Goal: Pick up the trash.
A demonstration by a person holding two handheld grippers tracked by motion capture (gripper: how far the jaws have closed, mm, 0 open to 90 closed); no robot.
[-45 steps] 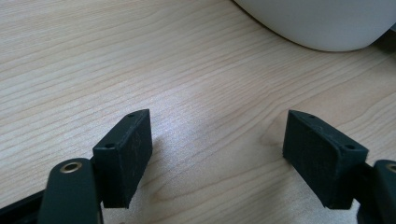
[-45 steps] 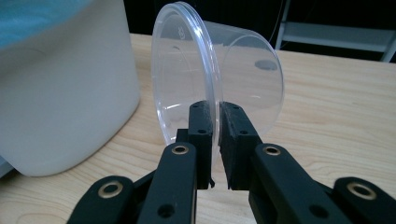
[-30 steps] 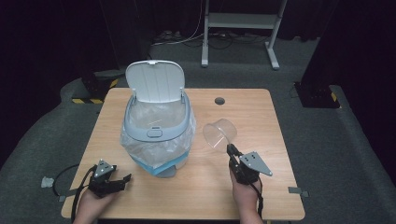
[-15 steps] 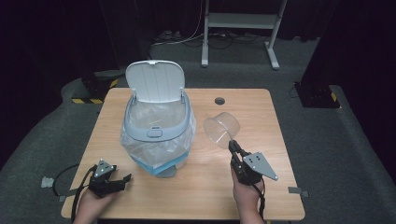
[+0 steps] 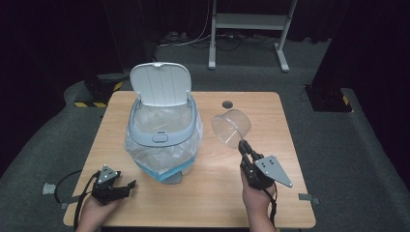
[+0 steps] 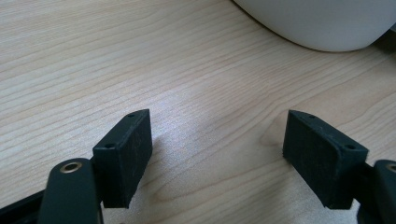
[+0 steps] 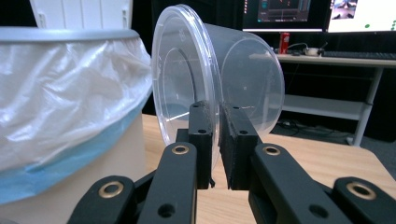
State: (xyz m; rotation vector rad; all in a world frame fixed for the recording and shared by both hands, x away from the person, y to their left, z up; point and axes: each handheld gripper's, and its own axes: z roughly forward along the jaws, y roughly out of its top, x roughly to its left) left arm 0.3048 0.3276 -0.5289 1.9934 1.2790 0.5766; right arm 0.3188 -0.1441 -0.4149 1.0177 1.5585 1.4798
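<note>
1. Jaws of right gripper (image 5: pixel 243 146) clamped together on the wall of a clear plastic cup (image 5: pixel 232 127), one jaw inside the rim and one outside, as seen in the right gripper view (image 7: pixel 216 140).
2. Cup (image 7: pixel 219 79) held on its side, clear of the bench (image 5: pixel 270 188), mouth turned toward the bin; located at about 3 o'clock from the bin, just beside it, not touching.
3. Jaws of left gripper (image 6: pixel 224 154) set wide apart, nothing between them, only bare bench wood beneath.
4. Left gripper (image 5: pixel 113 186) resting low over the bench at the near left corner, about 7 o'clock from the bin, jaws pointing toward 3 o'clock.
5. Lidded bin (image 5: pixel 162 140) standing upright left of bench centre, white lid (image 5: pixel 161 84) hinged open and upright at 12 o'clock, clear liner bag (image 7: pixel 65 88) folded over the rim, blue band below.
6. Small dark hole (image 5: pixel 227 104) in the bench at about 12 o'clock from the cup.
</note>
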